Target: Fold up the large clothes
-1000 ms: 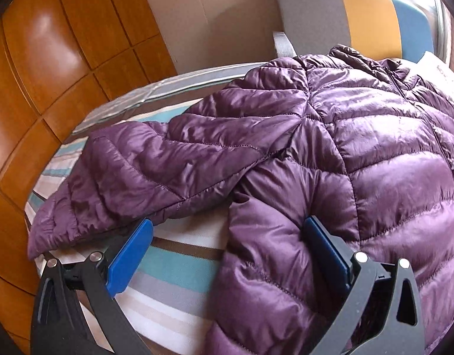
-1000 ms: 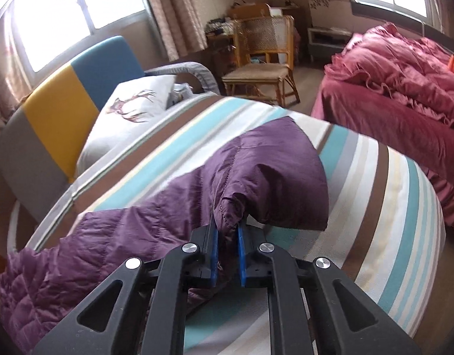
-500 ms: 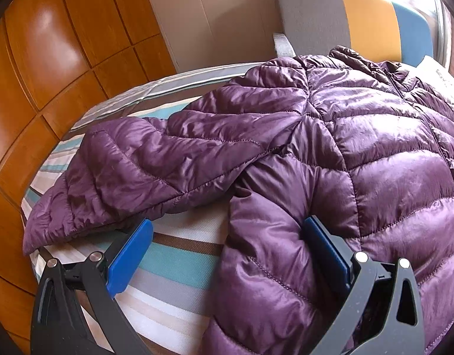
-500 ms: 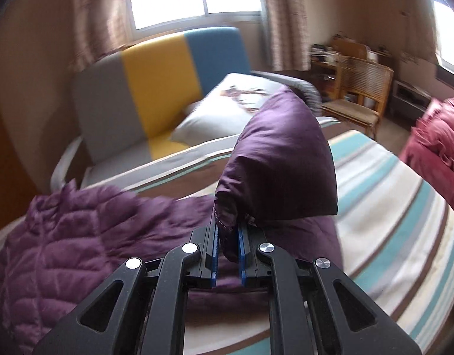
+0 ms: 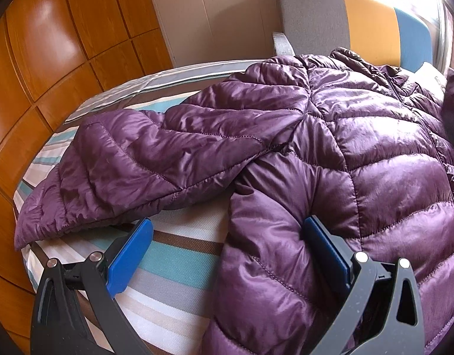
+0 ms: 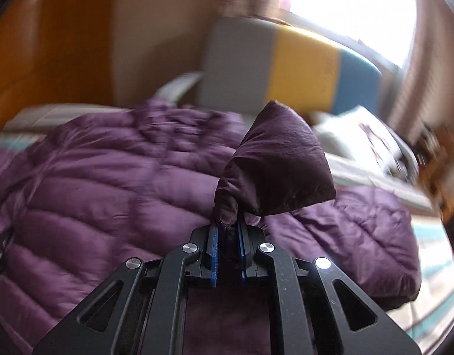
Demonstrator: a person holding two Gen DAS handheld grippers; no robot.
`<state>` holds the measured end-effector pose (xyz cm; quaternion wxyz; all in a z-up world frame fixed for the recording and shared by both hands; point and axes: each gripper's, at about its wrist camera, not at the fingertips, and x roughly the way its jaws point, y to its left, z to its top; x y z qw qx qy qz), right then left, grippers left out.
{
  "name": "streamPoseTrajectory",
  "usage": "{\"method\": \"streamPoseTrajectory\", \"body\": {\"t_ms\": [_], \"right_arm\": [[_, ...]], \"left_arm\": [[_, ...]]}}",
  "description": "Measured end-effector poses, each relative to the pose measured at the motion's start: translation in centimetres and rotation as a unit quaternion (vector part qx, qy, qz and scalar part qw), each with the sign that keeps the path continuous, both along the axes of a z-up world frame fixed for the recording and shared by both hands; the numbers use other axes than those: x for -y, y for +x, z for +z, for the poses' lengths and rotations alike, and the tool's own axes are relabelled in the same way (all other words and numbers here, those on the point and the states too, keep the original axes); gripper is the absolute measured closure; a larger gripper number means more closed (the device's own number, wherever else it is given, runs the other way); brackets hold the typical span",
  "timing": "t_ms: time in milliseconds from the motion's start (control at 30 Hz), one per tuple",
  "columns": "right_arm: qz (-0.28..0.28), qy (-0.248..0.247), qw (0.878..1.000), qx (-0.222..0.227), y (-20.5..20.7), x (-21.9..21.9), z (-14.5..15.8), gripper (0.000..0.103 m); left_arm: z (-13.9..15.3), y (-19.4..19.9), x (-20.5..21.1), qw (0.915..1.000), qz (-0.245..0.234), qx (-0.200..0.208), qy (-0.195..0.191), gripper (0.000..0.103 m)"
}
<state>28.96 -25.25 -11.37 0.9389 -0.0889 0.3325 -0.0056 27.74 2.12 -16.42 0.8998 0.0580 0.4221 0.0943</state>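
A purple quilted puffer jacket [image 5: 360, 136] lies spread on the striped bed [image 5: 173, 266], one sleeve [image 5: 144, 159] stretched out to the left. My left gripper [image 5: 227, 245] is open low over the jacket's side edge; one blue pad rests on the bedsheet, the other presses against the jacket. My right gripper [image 6: 227, 236] is shut on the cuff of the other sleeve [image 6: 274, 159] and holds it lifted above the jacket body [image 6: 108, 183]. The right wrist view is blurred.
A wooden panelled wall [image 5: 49, 53] runs along the bed's left side. A grey, yellow and blue headboard [image 5: 360, 20] stands at the far end, with a white pillow [image 6: 360, 130] beside it. A window [image 6: 345, 6] is behind.
My right gripper has carried the sleeve cuff up and leftwards over the jacket body. The left gripper has stayed open at the jacket's side, shifting only slightly.
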Motion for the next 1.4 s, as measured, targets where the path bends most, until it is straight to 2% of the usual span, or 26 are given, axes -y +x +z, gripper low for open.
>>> {"method": "streamPoseTrajectory", "body": {"t_ms": [100, 233, 333, 367, 400, 467, 567, 633, 700, 767, 867, 967, 1000, 1100, 1167, 1300, 1367, 1400], "right_arm": [[0.035, -0.007, 0.999, -0.002, 0.5, -2.5, -0.3, 0.092], [0.054, -0.006, 0.998, -0.009, 1.5, -3.8, -0.6, 0.092], [0.079, -0.004, 0.996, -0.043, 2.7, -4.3, -1.3, 0.090], [0.088, -0.004, 0.995, -0.054, 2.8, -4.5, -1.6, 0.082], [0.101, 0.001, 0.993, -0.067, 2.7, -4.7, -1.9, 0.066], [0.114, 0.003, 0.991, -0.067, 1.8, -4.8, -1.8, 0.046], [0.133, 0.020, 0.990, -0.041, -0.7, -4.3, -0.6, 0.044], [0.126, 0.037, 0.991, -0.033, -2.2, -2.8, 0.3, 0.044], [0.102, 0.061, 0.993, -0.019, -3.4, -0.9, 1.2, 0.044], [0.052, 0.087, 0.995, 0.003, -4.6, 1.9, 2.0, 0.044], [-0.051, 0.098, 0.994, 0.018, -5.6, 6.8, 2.6, 0.045], [-0.160, 0.108, 0.981, 0.018, -6.7, 12.0, 2.4, 0.053], [-0.201, 0.123, 0.972, 0.016, -7.2, 14.2, 2.1, 0.054], [-0.270, 0.171, 0.947, 0.018, -8.0, 18.4, 1.5, 0.055], [-0.286, 0.179, 0.941, 0.019, -8.1, 19.0, 1.0, 0.055], [-0.286, 0.150, 0.947, 0.007, -7.4, 19.7, 0.6, 0.063], [-0.279, 0.144, 0.949, 0.000, -7.0, 19.6, 0.4, 0.064], [-0.275, 0.138, 0.951, -0.004, -6.7, 19.3, 0.2, 0.070]], "left_arm": [[0.0, 0.0, 0.1, 1.0000, 0.000, 0.000, 0.001, 0.002], [0.0, 0.0, 0.1, 1.0000, 0.000, 0.000, 0.001, 0.002], [0.0, 0.0, 0.1, 1.0000, 0.000, 0.000, 0.002, 0.002], [0.0, 0.0, 0.1, 1.0000, 0.000, 0.000, 0.002, 0.002], [0.0, 0.0, 0.0, 1.0000, 0.000, 0.000, 0.002, 0.002], [0.0, 0.0, 0.0, 1.0000, 0.000, 0.000, 0.002, 0.002], [0.0, 0.0, 0.0, 1.0000, 0.000, 0.000, 0.003, 0.002], [0.0, -0.1, 0.1, 1.0000, 0.001, 0.001, 0.004, 0.002], [0.2, -0.1, 0.2, 0.9999, 0.002, 0.002, 0.010, 0.002], [0.6, -0.3, 0.7, 0.9997, -0.001, 0.006, 0.023, 0.002], [1.3, -0.5, 1.8, 0.9988, -0.017, 0.014, 0.044, 0.002], [2.7, -0.5, 2.6, 0.9987, -0.033, 0.023, 0.031, 0.002], [3.4, -0.4, 2.9, 0.9987, -0.037, 0.030, 0.019, 0.002], [5.3, 0.2, 3.7, 0.9971, -0.053, 0.048, -0.024, 0.002], [6.6, 1.6, 4.7, 0.9952, -0.064, 0.054, -0.052, 0.002], [7.6, 4.5, 7.5, 0.9910, -0.082, 0.056, -0.090, 0.004], [7.3, 6.0, 9.2, 0.9897, -0.096, 0.050, -0.094, 0.015], [6.8, 7.1, 10.6, 0.9891, -0.108, 0.039, -0.092, 0.021]]}}
